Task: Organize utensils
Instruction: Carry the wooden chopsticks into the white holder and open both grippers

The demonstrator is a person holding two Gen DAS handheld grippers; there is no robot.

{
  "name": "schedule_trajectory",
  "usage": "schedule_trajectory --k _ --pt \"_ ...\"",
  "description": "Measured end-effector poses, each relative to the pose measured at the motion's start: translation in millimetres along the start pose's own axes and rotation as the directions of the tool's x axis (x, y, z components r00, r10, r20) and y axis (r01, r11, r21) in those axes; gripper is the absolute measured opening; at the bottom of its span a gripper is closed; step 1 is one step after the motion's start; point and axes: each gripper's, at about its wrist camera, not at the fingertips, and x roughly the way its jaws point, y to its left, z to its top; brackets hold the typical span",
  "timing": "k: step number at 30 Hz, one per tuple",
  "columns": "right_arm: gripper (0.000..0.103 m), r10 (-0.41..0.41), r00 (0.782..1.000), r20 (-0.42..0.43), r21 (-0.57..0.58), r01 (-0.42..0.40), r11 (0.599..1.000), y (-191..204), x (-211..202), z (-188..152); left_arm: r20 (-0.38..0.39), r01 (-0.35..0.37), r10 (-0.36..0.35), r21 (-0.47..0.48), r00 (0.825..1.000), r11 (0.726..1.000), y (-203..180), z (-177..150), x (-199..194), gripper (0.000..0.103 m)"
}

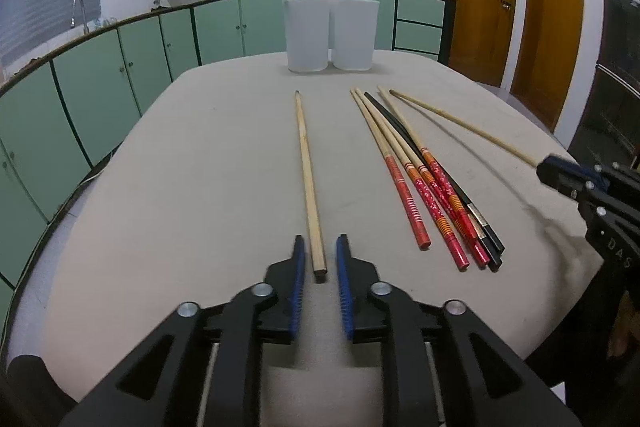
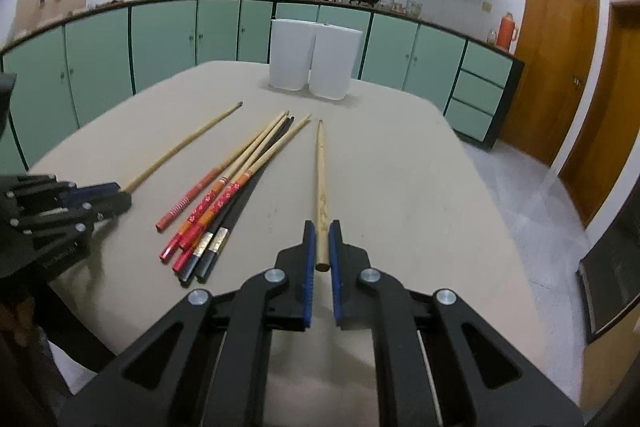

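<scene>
A plain wooden chopstick (image 1: pixel 307 171) lies on the beige table with its near end between the open blue-padded fingers of my left gripper (image 1: pixel 319 242). My right gripper (image 2: pixel 322 227) is shut on a second plain wooden chopstick (image 2: pixel 321 171); it also shows in the left wrist view (image 1: pixel 460 125). A bundle of red-handled and black chopsticks (image 1: pixel 432 183) lies between the two; it also shows in the right wrist view (image 2: pixel 236 183). Two white tall cups (image 1: pixel 331 33) stand side by side at the table's far end, and also show in the right wrist view (image 2: pixel 314 57).
The beige table (image 1: pixel 200 167) has rounded edges. Green kitchen cabinets (image 1: pixel 100 79) curve along the left and back. Wooden doors (image 1: pixel 512 7) stand at the right. Each gripper shows in the other's view, the right one (image 1: pixel 560 175) and the left one (image 2: pixel 104 199).
</scene>
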Motion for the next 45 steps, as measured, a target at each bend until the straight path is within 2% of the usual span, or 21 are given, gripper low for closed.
schedule_trajectory --k 4,9,11,13,15,18,25,33,40,45 --pt "0.008 0.067 0.995 -0.078 0.077 -0.061 0.995 -9.6 13.0 -11.4 0.004 -0.010 0.010 0.011 1.000 1.000 -1.6 -1.3 0.8 0.025" --pt "0.017 0.080 0.993 -0.083 0.134 -0.069 0.989 -16.8 10.4 -13.9 0.012 -0.006 0.005 0.024 1.000 1.000 0.1 -3.0 1.1 0.026" --pt "0.017 0.085 0.993 -0.087 0.140 -0.073 0.988 -17.8 8.6 -15.6 0.009 0.008 -0.008 0.019 1.000 1.000 1.9 -2.4 0.4 0.022" --pt "0.016 0.093 0.991 -0.092 0.142 -0.079 0.987 -18.3 9.4 -14.9 0.007 0.023 -0.023 0.018 1.000 1.000 1.8 -2.4 -0.1 0.009" --pt "0.006 0.116 0.988 -0.098 0.156 -0.099 0.983 -19.9 8.4 -15.1 0.004 0.031 -0.031 0.008 1.000 0.999 2.7 -0.8 -1.0 0.008" --pt "0.006 0.132 0.987 -0.086 0.178 -0.115 0.977 -20.8 -0.6 -10.7 -0.006 0.044 -0.044 -0.027 0.999 0.999 7.3 5.8 -8.5 0.006" --pt "0.006 0.138 0.990 0.023 0.218 -0.139 0.966 -29.4 -54.1 22.4 0.030 0.043 -0.042 -0.051 0.999 0.998 10.8 24.3 -50.7 0.006" --pt "0.006 0.131 0.981 0.145 0.194 -0.158 0.968 -42.4 -104.9 81.1 0.147 0.029 -0.026 -0.015 0.989 0.999 14.9 62.1 -103.9 0.006" --pt "0.006 0.150 0.971 0.184 0.120 -0.174 0.977 -42.1 -117.6 120.2 0.200 0.054 -0.052 -0.002 0.978 0.999 23.3 97.2 -135.0 0.006" --pt "0.006 0.174 0.971 0.162 0.097 -0.191 0.977 -42.3 -111.9 140.7 0.187 0.092 -0.090 -0.003 0.978 0.996 31.9 120.0 -139.3 0.006"
